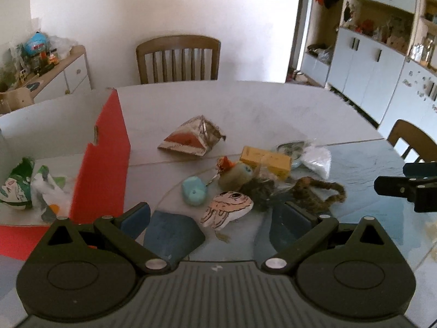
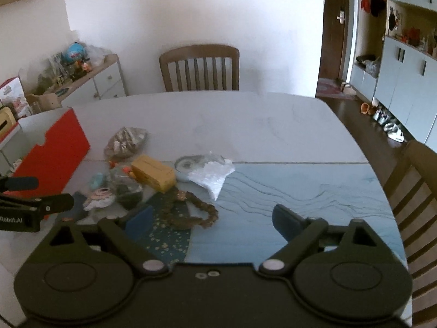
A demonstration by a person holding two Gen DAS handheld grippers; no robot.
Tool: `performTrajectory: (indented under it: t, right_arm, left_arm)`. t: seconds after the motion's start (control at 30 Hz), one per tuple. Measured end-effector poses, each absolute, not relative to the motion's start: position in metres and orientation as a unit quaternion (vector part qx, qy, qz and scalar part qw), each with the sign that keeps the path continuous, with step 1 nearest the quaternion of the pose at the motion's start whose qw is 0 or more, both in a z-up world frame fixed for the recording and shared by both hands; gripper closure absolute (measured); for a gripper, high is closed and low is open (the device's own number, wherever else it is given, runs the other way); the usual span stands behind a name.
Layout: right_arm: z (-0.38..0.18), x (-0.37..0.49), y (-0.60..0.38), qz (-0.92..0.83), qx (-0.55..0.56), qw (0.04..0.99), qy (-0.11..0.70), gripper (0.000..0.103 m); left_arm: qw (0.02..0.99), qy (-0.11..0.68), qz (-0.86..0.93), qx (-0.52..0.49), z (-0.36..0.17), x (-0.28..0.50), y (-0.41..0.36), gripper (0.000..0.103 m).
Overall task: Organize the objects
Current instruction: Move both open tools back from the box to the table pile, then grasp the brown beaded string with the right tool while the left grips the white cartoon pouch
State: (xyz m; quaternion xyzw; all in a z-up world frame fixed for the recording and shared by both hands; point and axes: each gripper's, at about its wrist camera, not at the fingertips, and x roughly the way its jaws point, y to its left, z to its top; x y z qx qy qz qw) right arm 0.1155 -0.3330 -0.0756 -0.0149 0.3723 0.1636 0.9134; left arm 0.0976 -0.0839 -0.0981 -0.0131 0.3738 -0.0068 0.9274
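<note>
A: While both views blur at the edges, the left hand-held gripper [image 1: 215, 218] hangs released over the desk [image 1: 273, 109], nothing between its fingers. A white cartoon-face toy [image 1: 226, 210] lies just ahead, beside a light blue piece [image 1: 193, 193].

B: Right hand-held gripper [image 2: 215, 218]?

A: Spread wide, empty. A brown braided loop [image 2: 196, 213] sits near its left finger, part hidden behind it.

B: The pile?

A: A yellow box [image 2: 153, 176], a clear plastic bag [image 2: 213, 175] and a crumpled snack packet [image 1: 191, 139] lie close together mid-desk. Dark fuzzy lump [image 1: 259, 191], identity unclear.

B: The red box [image 1: 106, 158]?

A: At the left, cut off by the frame. Green-and-white packets [image 1: 19, 186] lie inside, partly hidden.
</note>
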Motion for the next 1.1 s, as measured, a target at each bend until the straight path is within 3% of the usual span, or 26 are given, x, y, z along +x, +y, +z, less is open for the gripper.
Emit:
performTrajectory:
  t: [0.47,0.7,0.83,0.97,1.1]
  right_arm:
    - [-0.124,0.172,-0.321,0.148,-0.017,0.894,0.423,0.021]
    - [-0.138,0.186,-0.315,0.146,-0.008,0.884,0.444,0.031]
    - [-0.141,0.186,-0.311,0.152,-0.010,0.882,0.447,0.039]
    - [-0.141,0.186,-0.307,0.152,-0.014,0.882,0.445,0.047]
    - [-0.141,0.185,-0.305,0.151,-0.020,0.884,0.442,0.057]
  left_arm:
    - [0.915,0.402,0.007,-0.027,-0.133,0.133,-0.085,0.000]
    - [0.913,0.405,0.008,-0.037,-0.138,0.140,-0.086,0.002]
    - [0.912,0.409,0.007,-0.038,-0.140,0.142,-0.088,0.011]
    - [0.911,0.411,0.005,-0.038,-0.141,0.142,-0.090,0.013]
    - [0.907,0.419,0.005,-0.042,-0.142,0.143,-0.091,0.030]
